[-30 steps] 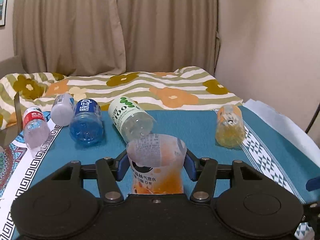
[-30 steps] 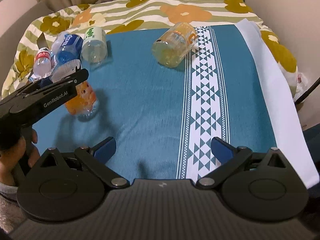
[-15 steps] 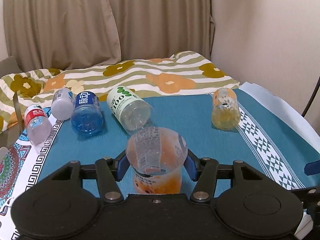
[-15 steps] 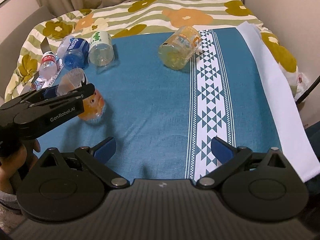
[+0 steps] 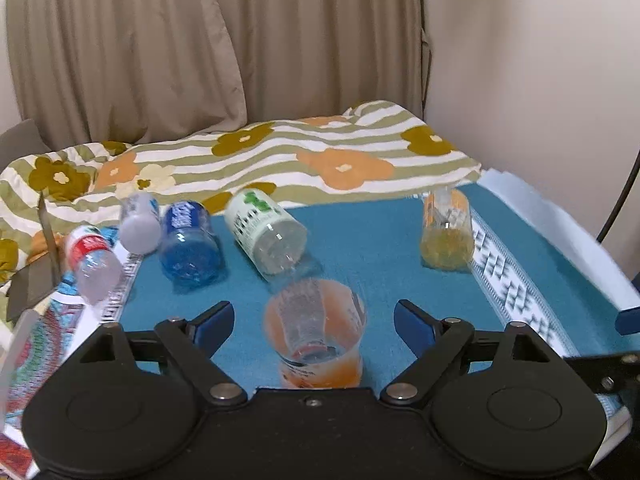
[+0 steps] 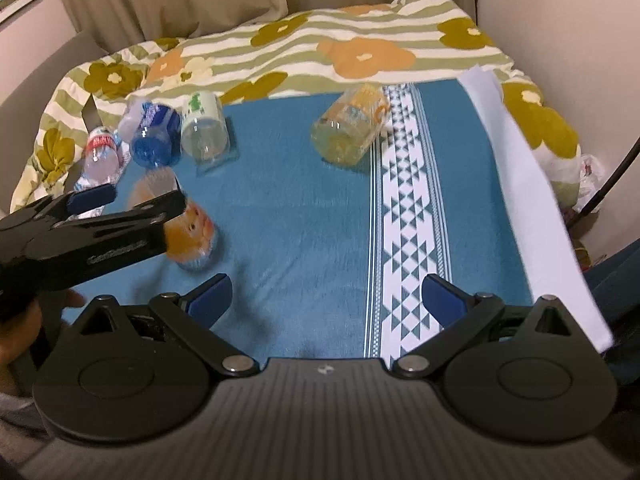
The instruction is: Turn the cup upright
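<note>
Left gripper point(image 5: 314, 322) has let go: half a second back its blue pads were pinched onto the orange cup point(image 5: 316, 332), and now they're spread wide with clear daylight on both sides. The cup stands mouth-up on the teal cloth point(image 5: 360, 240), right between the open fingers but touching neither. So the flip looks basically done for this one, and what's left is probably just backing the tool out without bumping it.

Right gripper point(image 6: 326, 300) is also wide open, holding nothing, hanging over bare cloth near the patterned white stripe point(image 6: 404, 216), well away from the cup.

Hard-to-see stuff: the cup's base is cut off by the left gripper's black body in the left wrist view, so whether it sits flat can't be checked there. In the right wrist view the cup point(image 6: 192, 236) is smeared by motion blur and half covered by the left tool's arm, and it looks a bit tilted, though that could be the fisheye. The other orange cup point(image 5: 446, 230) lies on its side further back, same as the bottles point(image 5: 264, 234) on the left.
</note>
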### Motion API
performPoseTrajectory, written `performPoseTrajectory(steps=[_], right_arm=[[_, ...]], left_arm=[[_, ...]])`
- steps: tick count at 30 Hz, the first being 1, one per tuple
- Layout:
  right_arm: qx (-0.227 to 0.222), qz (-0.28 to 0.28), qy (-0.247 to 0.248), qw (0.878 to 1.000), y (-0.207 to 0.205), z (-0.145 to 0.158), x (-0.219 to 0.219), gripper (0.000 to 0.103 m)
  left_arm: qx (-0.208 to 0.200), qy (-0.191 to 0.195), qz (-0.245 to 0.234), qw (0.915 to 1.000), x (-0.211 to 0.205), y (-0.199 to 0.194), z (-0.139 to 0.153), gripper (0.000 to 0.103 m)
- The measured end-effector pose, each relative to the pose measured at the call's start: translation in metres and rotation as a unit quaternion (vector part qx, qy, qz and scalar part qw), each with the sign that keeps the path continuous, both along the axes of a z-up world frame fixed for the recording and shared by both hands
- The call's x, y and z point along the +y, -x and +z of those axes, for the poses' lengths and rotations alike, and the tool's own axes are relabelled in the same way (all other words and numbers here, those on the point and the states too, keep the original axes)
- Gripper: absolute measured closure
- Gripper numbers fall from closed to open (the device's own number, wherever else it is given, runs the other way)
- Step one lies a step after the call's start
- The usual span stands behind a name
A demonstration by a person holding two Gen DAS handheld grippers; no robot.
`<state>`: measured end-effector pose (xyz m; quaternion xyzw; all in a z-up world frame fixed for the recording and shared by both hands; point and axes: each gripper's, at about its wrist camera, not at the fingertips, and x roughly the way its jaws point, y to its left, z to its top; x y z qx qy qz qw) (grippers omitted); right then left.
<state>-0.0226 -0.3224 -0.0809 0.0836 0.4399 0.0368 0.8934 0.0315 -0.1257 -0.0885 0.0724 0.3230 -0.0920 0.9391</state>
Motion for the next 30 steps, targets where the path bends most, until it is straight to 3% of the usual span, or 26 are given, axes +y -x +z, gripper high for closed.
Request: performPoseTrajectory(steps=[7, 13, 21, 30], right_arm=[[-0.029, -0.012, 0.024, 0.999, -0.001, 0.045, 0.01, 0.0], [-0.054, -0.019, 0.051, 0.997, 0.006, 0.073, 0.031, 0.0], [-0.048, -0.031, 0.065, 0.996, 0.012, 0.078, 0.054, 0.0], [-0.035, -0.037, 0.074, 0.996, 0.015, 0.071, 0.067, 0.0]], left_arm=[[0.019, 0.016, 0.011, 0.9996, 0.027, 0.019, 0.058, 0.004], [0.034, 0.014, 0.028, 0.9989, 0.059, 0.03, 0.087, 0.0], [0.06, 0.005, 0.056, 0.9967, 0.09, 0.042, 0.087, 0.0], [0.055, 0.002, 0.066, 0.9963, 0.103, 0.043, 0.084, 0.0]])
